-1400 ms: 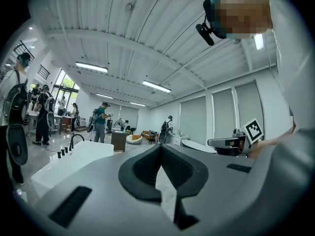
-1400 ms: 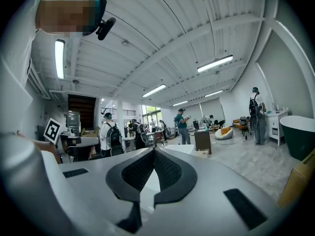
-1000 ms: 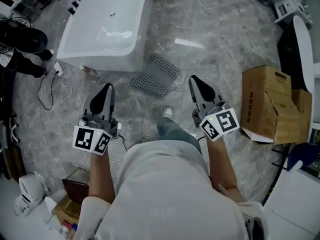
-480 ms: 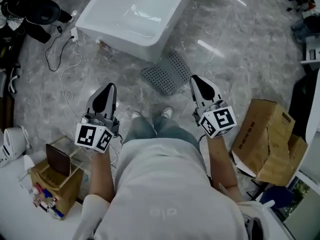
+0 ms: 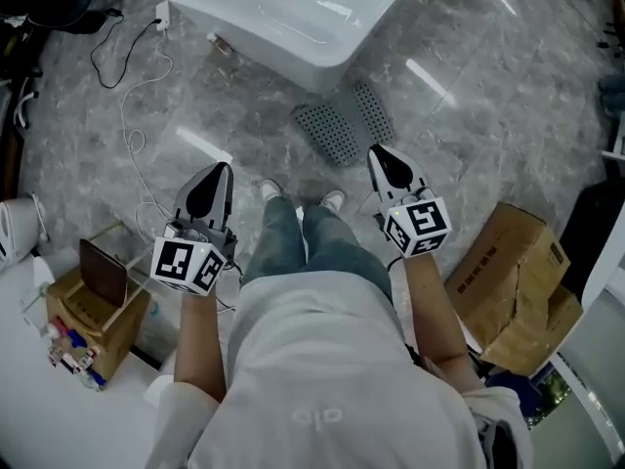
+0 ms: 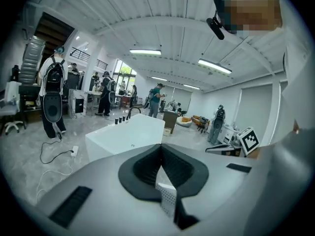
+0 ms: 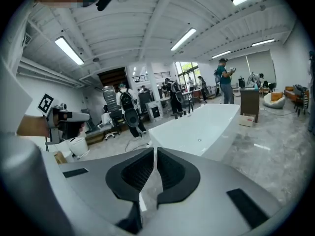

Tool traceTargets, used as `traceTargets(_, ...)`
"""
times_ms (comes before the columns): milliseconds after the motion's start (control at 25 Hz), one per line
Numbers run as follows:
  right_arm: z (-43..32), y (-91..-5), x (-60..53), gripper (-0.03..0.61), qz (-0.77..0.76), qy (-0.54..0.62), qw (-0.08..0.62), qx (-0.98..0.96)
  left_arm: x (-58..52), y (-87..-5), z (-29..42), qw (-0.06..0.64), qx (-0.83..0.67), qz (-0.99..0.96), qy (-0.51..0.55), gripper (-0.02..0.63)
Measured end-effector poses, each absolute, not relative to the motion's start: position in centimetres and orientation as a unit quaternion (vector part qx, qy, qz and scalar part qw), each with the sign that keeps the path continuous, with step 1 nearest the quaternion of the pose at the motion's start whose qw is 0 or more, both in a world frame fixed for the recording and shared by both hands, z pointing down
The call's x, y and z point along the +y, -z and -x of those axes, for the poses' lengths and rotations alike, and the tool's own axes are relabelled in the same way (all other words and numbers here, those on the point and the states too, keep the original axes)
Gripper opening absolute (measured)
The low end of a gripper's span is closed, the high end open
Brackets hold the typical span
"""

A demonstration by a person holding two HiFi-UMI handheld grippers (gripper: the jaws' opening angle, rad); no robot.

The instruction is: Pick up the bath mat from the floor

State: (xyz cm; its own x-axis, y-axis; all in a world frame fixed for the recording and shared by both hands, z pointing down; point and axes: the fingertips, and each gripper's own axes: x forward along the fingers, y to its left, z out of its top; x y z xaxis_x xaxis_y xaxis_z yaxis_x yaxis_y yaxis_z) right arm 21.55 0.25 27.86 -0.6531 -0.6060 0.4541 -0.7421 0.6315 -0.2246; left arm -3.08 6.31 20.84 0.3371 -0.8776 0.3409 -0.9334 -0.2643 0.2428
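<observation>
Left gripper (image 5: 220,174) and right gripper (image 5: 383,156) — jaws of both closed, nothing held. Mat (image 5: 342,125) lies on the floor (image 5: 488,115) at 12 o'clock, ahead of the shoes (image 5: 269,190), beside the tub (image 5: 293,18) — touched by neither gripper.

The bath mat (image 5: 344,125) lies on the floor (image 5: 508,115) at twelve o'clock, just ahead of the person's shoes (image 5: 333,200), with the bathtub (image 5: 293,18) behind it. A cardboard box (image 5: 508,272) sits at four o'clock and a second box (image 5: 98,325) at eight.
</observation>
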Motion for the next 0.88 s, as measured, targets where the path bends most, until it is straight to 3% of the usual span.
traceTargets(520,-16.4,-45.2,-0.1,0.055,-0.336,-0.260,0.301,-0.854,6.7,-32.9,8.6,0.274,-0.565,-0.771,-0.108,0.015)
traceTargets(880,-15.4,-58.0,0.7,0.115,-0.297,-0.273,0.395,-0.826,7.7,-43.3,11.6,0.328,-0.569,-0.743,-0.126,0.015)
